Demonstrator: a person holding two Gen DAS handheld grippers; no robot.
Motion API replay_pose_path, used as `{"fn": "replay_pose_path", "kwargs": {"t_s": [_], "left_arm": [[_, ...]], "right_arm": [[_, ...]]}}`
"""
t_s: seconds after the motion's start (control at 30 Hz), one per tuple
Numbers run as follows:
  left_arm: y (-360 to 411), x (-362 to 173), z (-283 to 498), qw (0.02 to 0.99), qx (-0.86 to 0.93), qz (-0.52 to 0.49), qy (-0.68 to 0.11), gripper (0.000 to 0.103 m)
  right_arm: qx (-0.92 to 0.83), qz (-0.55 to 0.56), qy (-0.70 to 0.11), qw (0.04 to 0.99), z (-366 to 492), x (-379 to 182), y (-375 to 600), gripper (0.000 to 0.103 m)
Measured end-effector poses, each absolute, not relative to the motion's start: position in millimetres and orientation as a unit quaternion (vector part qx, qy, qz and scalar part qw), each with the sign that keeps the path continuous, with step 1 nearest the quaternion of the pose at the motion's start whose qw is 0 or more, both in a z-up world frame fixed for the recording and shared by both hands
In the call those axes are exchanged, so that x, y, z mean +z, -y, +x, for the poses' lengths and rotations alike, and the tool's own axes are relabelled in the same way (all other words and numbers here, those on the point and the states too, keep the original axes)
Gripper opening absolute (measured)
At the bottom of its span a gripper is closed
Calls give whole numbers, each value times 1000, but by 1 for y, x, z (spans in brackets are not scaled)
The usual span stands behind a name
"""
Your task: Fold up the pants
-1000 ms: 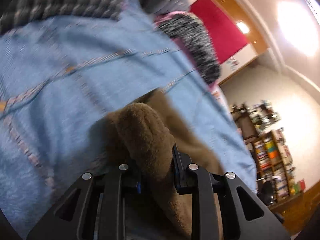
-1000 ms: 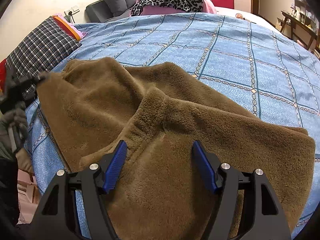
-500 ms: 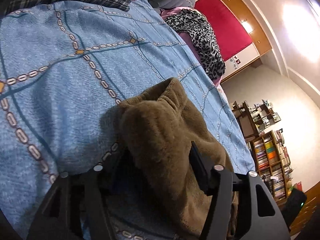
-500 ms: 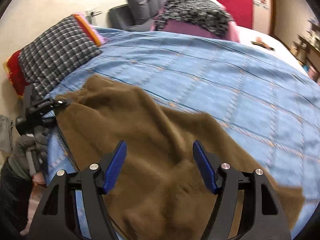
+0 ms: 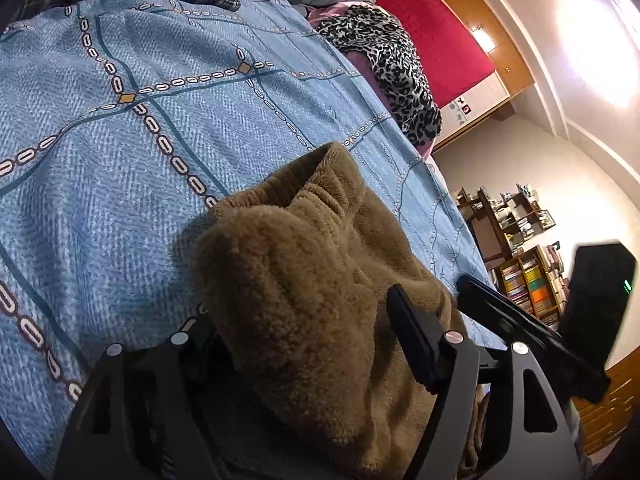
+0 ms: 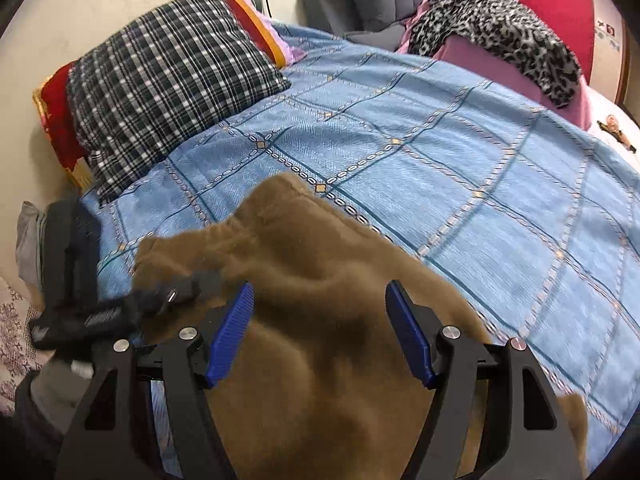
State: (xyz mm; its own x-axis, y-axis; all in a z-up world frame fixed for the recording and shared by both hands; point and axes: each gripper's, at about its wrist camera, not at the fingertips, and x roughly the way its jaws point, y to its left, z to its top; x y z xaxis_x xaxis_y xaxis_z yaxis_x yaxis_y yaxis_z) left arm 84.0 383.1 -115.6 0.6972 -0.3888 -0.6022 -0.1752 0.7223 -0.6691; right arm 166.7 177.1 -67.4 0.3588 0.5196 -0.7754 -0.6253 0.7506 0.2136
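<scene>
Brown fleece pants point(image 6: 328, 320) lie bunched on the blue bedspread point(image 6: 460, 168), near its edge, with both claws over them.

Their ribbed waistband point(image 5: 320, 192) stands up in a soft fold right in front of the left gripper point(image 5: 304, 336), whose jaws have just been opening; the fleece heaps up between them, but the one dark pad I can see stands off it, so nothing is gripped. Beside it on the right hangs the right gripper point(image 6: 320, 328), jaws apart, blue pads point(image 6: 408, 336) clear of the fleece below, holding nothing. Farther off, a plaid pillow point(image 6: 168, 92) sits at the head of the bed, a leopard-print cloth point(image 6: 504, 28) drapes the far side, and bookshelves point(image 5: 524, 264) line the wall.
</scene>
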Motion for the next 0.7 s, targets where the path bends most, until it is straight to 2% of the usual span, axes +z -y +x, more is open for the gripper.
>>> {"fn": "replay_pose_path", "kwargs": {"t_s": [0.37,0.53,0.7], "left_arm": [[-378,-115,87,847,-68,-358,-386,77],[-369,-116,98,851,-70,-344,-391,87],[-368,-118,106,849,-61,-358,-385,85]], "right_arm": [[280,-79,-491,821,231,-128,-205,70],[267,-68,-492,826,242,-135,-205,71],[278,-39,-495,822,241,-126,-193,71]]}}
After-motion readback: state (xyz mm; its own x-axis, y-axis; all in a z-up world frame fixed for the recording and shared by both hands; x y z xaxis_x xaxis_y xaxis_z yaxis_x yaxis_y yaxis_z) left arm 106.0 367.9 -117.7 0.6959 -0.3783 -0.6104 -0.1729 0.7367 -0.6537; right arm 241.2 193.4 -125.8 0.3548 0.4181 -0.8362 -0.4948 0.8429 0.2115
